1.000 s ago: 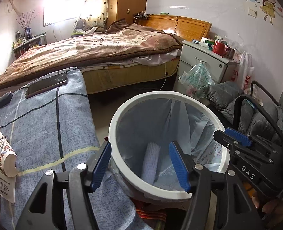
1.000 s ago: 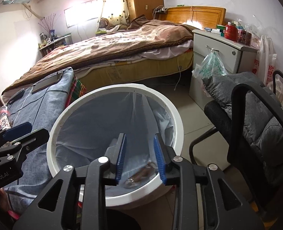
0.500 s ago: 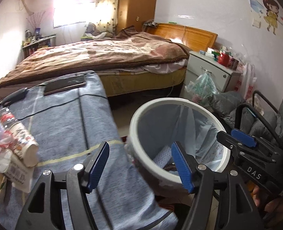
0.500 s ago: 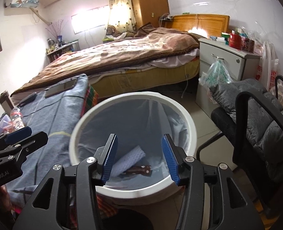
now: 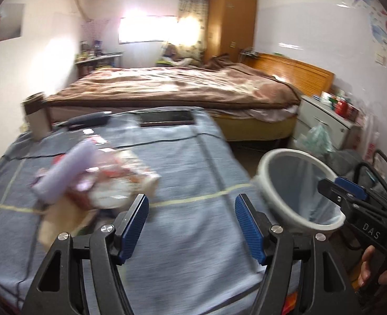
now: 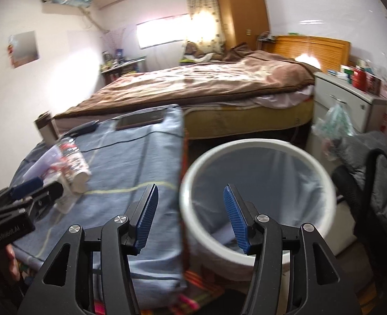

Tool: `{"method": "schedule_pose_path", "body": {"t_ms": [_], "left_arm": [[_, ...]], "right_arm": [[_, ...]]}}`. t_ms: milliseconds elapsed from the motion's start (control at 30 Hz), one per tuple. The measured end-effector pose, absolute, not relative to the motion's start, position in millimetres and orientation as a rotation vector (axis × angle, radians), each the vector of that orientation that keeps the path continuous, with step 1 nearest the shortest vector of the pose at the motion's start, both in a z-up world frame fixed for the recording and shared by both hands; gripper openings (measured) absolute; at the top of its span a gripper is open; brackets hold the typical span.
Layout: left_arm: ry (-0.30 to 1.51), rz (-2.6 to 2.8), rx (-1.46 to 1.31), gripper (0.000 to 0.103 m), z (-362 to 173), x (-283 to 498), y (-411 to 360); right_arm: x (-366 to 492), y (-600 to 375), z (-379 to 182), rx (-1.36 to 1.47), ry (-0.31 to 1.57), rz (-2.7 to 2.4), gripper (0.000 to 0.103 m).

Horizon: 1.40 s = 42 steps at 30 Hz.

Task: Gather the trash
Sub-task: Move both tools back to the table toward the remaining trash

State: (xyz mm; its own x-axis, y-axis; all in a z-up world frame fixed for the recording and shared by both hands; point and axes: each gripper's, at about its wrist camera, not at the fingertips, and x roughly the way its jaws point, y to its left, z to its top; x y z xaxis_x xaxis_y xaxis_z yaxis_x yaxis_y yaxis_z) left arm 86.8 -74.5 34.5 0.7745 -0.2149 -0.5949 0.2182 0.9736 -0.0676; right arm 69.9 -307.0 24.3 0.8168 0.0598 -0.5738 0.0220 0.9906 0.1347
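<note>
My left gripper [image 5: 192, 218] is open and empty above a table covered with blue-grey cloth [image 5: 188, 162]. A blurred heap of trash lies on the cloth to its left: a purple wrapper roll [image 5: 62, 170] and a plastic bottle with a red and white label [image 5: 114, 183]. The white trash bin with a blue liner [image 5: 298, 183] stands to the right of the table. My right gripper [image 6: 190, 218] is open and empty, over the gap between the table edge and the bin [image 6: 256, 178]. The bottle [image 6: 72, 165] also shows in the right wrist view.
A bed with a brown blanket [image 5: 172, 89] lies behind the table. A phone [image 5: 167, 118] and a dark remote [image 5: 88, 120] rest at the table's far edge. A white nightstand [image 6: 345, 105] and a dark grey chair [image 6: 377, 173] stand right of the bin.
Both grippers swung left, away from the bin and toward the table. My right gripper opened wide. The trash heap came into the left wrist view.
</note>
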Motion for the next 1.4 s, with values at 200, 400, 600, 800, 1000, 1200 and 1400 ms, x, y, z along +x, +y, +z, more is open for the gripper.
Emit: {"method": "schedule_pose_path", "body": {"t_ms": [200,400,600,800,1000,1200,1400], "left_arm": [[0.626,-0.137,-0.025,0.071,34,76,-23],[0.655,-0.05,-0.065,0.071,22,73,19],[0.681,0.006,-0.084,0.071,11,71,50],[0.734,0.006,-0.089,0.072,-4,83,61],[0.796,-0.02,-0.075,0.072,-19,100,59],[0.83,-0.046,-0.088,0.072,-29,114,56],[0.835,-0.055,-0.104,0.071,-32,119,60]], "right_arm": [[78,-273,23,0.108,0.619,0.107,0.055],[84,-238,20,0.089,0.625,0.196,0.056],[89,-214,14,0.06,0.653,0.238,0.059],[93,-196,9,0.042,0.679,0.261,0.059],[96,-190,6,0.033,0.691,0.256,0.059],[103,-183,5,0.033,0.701,0.247,0.059],[109,-174,3,0.032,0.706,0.253,0.059]]}}
